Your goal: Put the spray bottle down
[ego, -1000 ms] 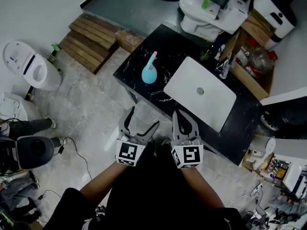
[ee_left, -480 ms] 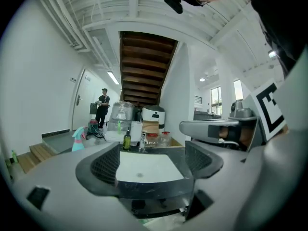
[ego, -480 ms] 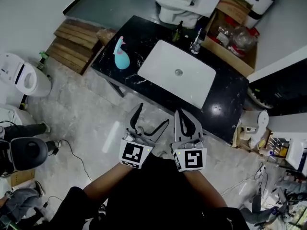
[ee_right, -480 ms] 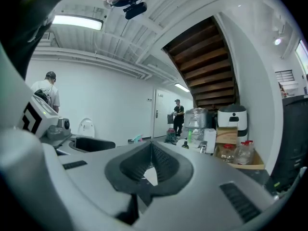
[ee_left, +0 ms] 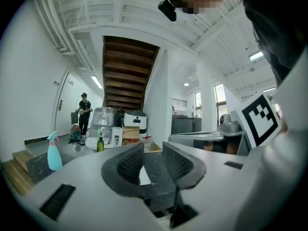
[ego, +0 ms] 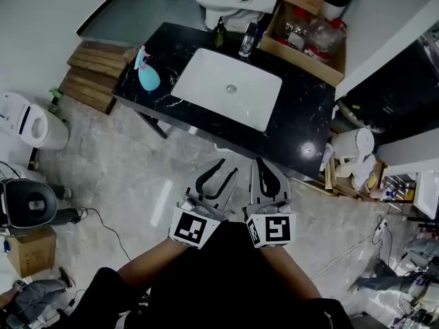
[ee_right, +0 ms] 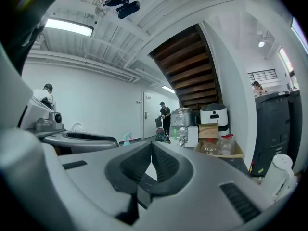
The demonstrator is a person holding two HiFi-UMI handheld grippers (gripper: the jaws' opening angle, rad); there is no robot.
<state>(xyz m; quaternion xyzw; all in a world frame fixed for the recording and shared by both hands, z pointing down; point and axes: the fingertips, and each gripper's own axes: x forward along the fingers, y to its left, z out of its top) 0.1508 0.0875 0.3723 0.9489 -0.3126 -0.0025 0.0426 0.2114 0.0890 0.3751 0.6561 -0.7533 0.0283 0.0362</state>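
The spray bottle (ego: 146, 69) stands upright on the black counter (ego: 305, 125), well left of the sink (ego: 226, 88) and near the counter's end. Neither gripper touches it. Both grippers hang side by side on the near side of the sink, off the counter and over the floor (ego: 130, 177), well apart from the spray bottle.

The left gripper (ego: 228, 168) has just been closing its jaws. They stand a narrow gap apart with nothing between them, so it is released. In its own view (ee_left: 153, 148) the spray bottle (ee_left: 54, 152) shows far off to the left.

The right gripper (ego: 263, 163) is clenched on nothing, its tips meeting (ee_right: 151, 148). A box (ego: 309, 36) of bottles sits beyond the sink's far right corner.
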